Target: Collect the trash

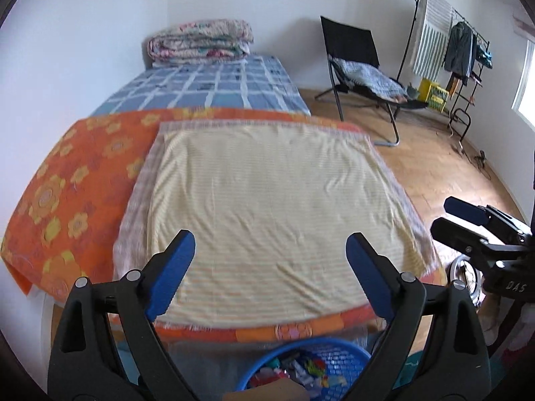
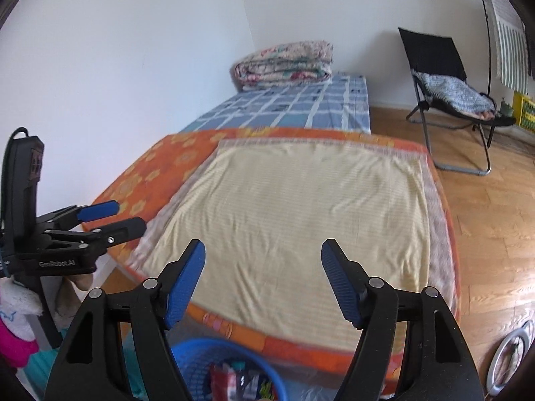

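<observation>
A pale yellow striped cloth (image 1: 267,207) lies on an orange flowered cover (image 1: 67,180). Upper centre, a blue checked sheet (image 1: 214,83). Bottom centre, a blue basket (image 1: 334,364).

Brightness: bright, even daylight in both views.
Light source: window (image 1: 525,80) at the right edge of the left wrist view, blown out to white.
Shadows: soft; chair (image 1: 354,67) throws a faint one on the wall.
Blur: yellow cloth (image 1: 267,197) and orange cover (image 2: 147,173) smeared; basket (image 2: 197,364) at the bottom edge soft.
Distortion: strong fisheye bending; dark vignette in the corners.
</observation>
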Action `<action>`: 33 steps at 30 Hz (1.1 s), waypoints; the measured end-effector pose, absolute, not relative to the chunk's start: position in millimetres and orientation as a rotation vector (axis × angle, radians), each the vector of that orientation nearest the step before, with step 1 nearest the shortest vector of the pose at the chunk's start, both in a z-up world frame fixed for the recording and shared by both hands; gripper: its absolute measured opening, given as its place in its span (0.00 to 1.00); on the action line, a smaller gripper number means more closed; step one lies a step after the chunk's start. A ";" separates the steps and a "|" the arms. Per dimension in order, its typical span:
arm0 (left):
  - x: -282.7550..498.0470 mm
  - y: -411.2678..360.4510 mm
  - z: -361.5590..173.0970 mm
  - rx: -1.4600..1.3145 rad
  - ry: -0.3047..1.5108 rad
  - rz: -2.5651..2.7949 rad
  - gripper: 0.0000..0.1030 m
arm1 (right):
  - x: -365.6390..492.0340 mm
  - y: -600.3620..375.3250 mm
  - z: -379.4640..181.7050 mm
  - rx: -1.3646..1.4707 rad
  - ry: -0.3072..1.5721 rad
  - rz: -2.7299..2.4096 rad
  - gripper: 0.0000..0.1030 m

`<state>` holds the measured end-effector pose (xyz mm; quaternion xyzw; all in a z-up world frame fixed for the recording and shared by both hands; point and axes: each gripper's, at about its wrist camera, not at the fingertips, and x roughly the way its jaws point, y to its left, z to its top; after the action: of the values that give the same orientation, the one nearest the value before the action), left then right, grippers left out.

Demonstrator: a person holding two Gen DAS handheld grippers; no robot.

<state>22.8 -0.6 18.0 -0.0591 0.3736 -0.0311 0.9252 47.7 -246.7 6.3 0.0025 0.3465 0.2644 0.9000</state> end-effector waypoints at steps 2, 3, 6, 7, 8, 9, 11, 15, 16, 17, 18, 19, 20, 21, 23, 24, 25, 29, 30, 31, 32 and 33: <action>27.4 -1.4 23.3 -0.119 0.744 -0.058 0.92 | 53.7 -245.2 9.8 -0.007 0.699 0.538 0.71; 27.4 -2.2 25.2 -0.118 0.734 -0.051 0.93 | 55.2 -245.5 10.8 -0.009 0.693 0.535 0.71; 31.9 -3.1 28.7 -0.119 0.712 -0.040 0.96 | 62.7 -246.5 12.4 -0.001 0.677 0.524 0.72; 33.4 -2.7 29.8 -0.125 0.705 -0.038 0.96 | 64.9 -246.7 12.2 0.006 0.677 0.521 0.73; 35.2 -2.5 30.7 -0.133 0.703 -0.038 0.97 | 67.5 -247.3 11.7 0.016 0.680 0.523 0.74; 37.0 -2.3 30.7 -0.138 0.704 -0.040 0.97 | 71.0 -248.0 10.8 0.032 0.685 0.526 0.76; 41.0 -2.2 30.8 -0.144 0.713 -0.033 0.97 | 77.5 -247.9 9.5 0.062 0.702 0.527 0.76; 45.9 -6.1 28.2 -0.121 0.721 -0.015 0.97 | 83.8 -245.7 9.7 0.083 0.707 0.526 0.76; 46.9 -7.8 26.8 -0.110 0.724 -0.011 0.97 | 84.9 -245.1 10.4 0.083 0.701 0.525 0.76; 47.5 -9.1 25.2 -0.104 0.729 -0.009 0.97 | 85.4 -244.5 10.8 0.080 0.695 0.523 0.76; 48.4 -9.6 23.6 -0.104 0.733 -0.010 0.97 | 86.7 -243.8 11.1 0.076 0.692 0.523 0.76; 48.6 -10.0 21.7 -0.107 0.736 -0.011 0.97 | 88.3 -243.0 10.9 0.076 0.694 0.522 0.77; 49.1 -9.6 19.5 -0.112 0.743 -0.011 0.97 | 88.4 -243.2 10.0 0.080 0.697 0.520 0.78; 49.5 -9.4 17.4 -0.116 0.750 -0.010 0.97 | 89.7 -243.8 8.6 0.093 0.705 0.517 0.78; 52.3 -8.1 12.2 -0.132 0.777 -0.009 0.98 | 92.5 -245.4 5.2 0.116 0.722 0.514 0.78; 52.7 -7.5 10.0 -0.136 0.787 -0.008 0.98 | 93.7 -245.6 3.3 0.124 0.731 0.513 0.78; 53.4 -7.0 8.0 -0.139 0.797 -0.007 0.98 | 94.6 -245.4 1.7 0.125 0.739 0.513 0.78; 53.7 -3.7 1.6 -0.154 0.819 -0.005 0.98 | 94.8 -242.8 -2.5 0.108 0.755 0.512 0.78; 53.4 -3.2 0.8 -0.159 0.823 -0.005 0.98 | 94.6 -242.6 -2.6 0.107 0.755 0.512 0.78; 52.9 -2.3 0.2 -0.165 0.826 -0.003 0.98 | 94.8 -242.7 -2.4 0.107 0.755 0.512 0.78; 52.7 -1.7 -0.3 -0.169 0.826 -0.002 0.98 | 94.7 -242.6 -2.4 0.108 0.755 0.514 0.78; 52.7 -1.1 -0.7 -0.174 0.829 -0.002 0.98 | 94.4 -242.4 -2.6 0.109 0.755 0.515 0.78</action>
<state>52.7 -1.1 -0.7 -0.0843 0.4021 -0.0008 0.9117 94.4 -242.4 -2.6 0.0527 0.3643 0.2485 0.8960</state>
